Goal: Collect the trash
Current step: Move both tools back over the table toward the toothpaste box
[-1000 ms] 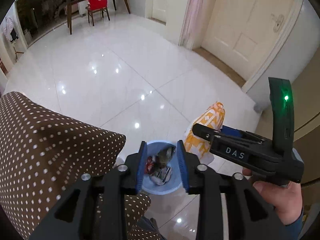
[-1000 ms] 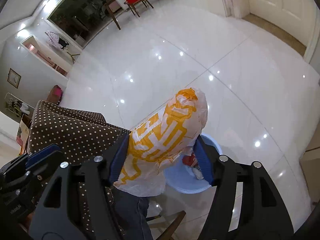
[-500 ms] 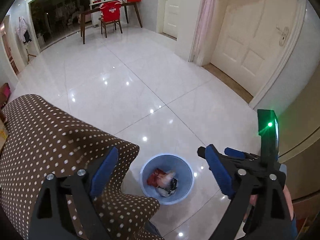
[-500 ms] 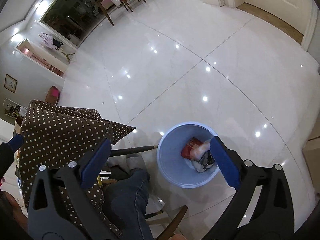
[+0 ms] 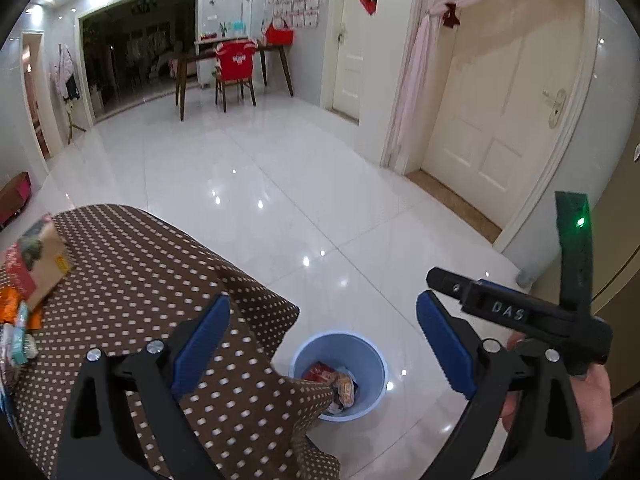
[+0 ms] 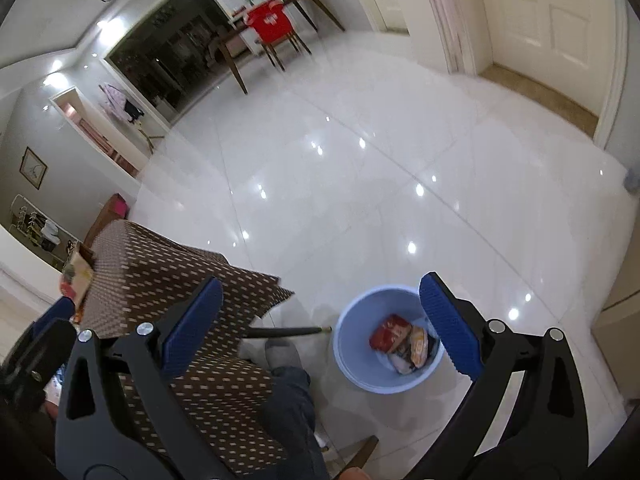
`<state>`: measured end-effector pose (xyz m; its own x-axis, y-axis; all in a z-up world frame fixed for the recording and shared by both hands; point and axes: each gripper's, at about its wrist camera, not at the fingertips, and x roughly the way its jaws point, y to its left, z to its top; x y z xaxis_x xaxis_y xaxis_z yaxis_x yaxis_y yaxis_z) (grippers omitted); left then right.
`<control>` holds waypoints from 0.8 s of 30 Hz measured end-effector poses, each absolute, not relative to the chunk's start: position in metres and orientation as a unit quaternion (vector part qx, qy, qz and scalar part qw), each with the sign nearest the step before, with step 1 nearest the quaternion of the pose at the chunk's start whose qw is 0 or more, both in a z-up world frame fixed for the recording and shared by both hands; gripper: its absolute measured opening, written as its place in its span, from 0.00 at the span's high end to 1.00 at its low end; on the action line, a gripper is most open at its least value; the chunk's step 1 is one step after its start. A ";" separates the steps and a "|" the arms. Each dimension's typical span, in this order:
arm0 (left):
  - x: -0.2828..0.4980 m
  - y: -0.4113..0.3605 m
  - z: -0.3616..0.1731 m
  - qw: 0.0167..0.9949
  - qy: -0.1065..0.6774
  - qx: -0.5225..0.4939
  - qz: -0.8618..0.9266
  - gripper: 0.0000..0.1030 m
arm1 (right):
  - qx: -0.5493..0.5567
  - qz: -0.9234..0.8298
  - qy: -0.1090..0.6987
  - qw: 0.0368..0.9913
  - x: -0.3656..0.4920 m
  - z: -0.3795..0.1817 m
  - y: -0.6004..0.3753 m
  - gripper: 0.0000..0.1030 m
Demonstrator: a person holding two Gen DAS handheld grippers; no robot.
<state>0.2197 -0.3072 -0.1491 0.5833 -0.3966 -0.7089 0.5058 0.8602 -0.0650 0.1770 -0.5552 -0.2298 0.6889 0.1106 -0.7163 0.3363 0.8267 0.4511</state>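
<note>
A light blue bin [image 5: 376, 360] [image 6: 352, 332] stands on the white tile floor beside the table. Inside it lie a red packet [image 6: 390, 334] and a crumpled orange-and-white bag [image 6: 418, 350] [image 5: 346, 386]. My left gripper [image 5: 320, 304] hangs above the table corner and the bin; its jaws are opening with nothing between them. My right gripper [image 6: 320, 282] is open and empty, high above the bin. More wrappers and a paper packet [image 5: 36, 264] lie on the brown polka-dot tablecloth [image 5: 140, 280] [image 6: 168, 272] at the left.
The person's jeans leg [image 6: 292, 400] and socked foot [image 6: 282, 352] are next to the bin. A desk with a red-covered chair [image 5: 236, 64] stands far back. Cream doors [image 5: 500, 120] and a pink curtain [image 5: 412, 80] are on the right.
The right gripper let go of the orange-and-white bag, which now lies in the bin. Both grippers' jaws spread wide. Both grippers rose away from the bin.
</note>
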 end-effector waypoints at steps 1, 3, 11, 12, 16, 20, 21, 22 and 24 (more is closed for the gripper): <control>0.215 -0.304 -0.146 0.890 0.374 0.069 -0.253 0.09 | 0.284 -0.064 0.384 0.876 0.175 -0.222 -0.551 0.06; 0.210 -0.296 -0.138 0.894 0.364 0.065 -0.251 0.09 | 0.275 -0.062 0.372 0.884 0.172 -0.205 -0.540 0.06; 0.190 -0.248 -0.110 0.912 0.329 0.041 -0.241 0.08 | 0.246 -0.030 0.339 0.908 0.167 -0.151 -0.491 0.06; 0.187 -0.241 -0.107 0.914 0.326 0.037 -0.240 0.08 | 0.243 -0.026 0.337 0.909 0.167 -0.146 -0.485 0.06; 0.178 -0.206 -0.096 0.923 0.310 0.022 -0.229 0.08 | 0.221 -0.002 0.323 0.920 0.168 -0.121 -0.450 0.06; 0.167 -0.166 -0.082 0.935 0.288 0.003 -0.208 0.08 | 0.202 0.022 0.314 0.928 0.171 -0.103 -0.416 0.06; 0.165 -0.159 -0.079 0.937 0.285 0.000 -0.204 0.08 | 0.198 0.028 0.312 0.929 0.173 -0.099 -0.408 0.06; 0.162 -0.151 -0.079 0.939 0.282 -0.003 -0.198 0.08 | 0.193 0.033 0.311 0.930 0.174 -0.096 -0.399 0.06; 0.158 -0.131 -0.074 0.943 0.276 -0.011 -0.184 0.08 | 0.183 0.047 0.310 0.932 0.176 -0.092 -0.378 0.06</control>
<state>0.1583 -0.1306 -0.0738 0.7803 -0.3526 -0.5165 0.3410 0.9322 -0.1213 0.1762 -0.3784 -0.0918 0.8034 0.2020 -0.5601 0.0252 0.9283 0.3710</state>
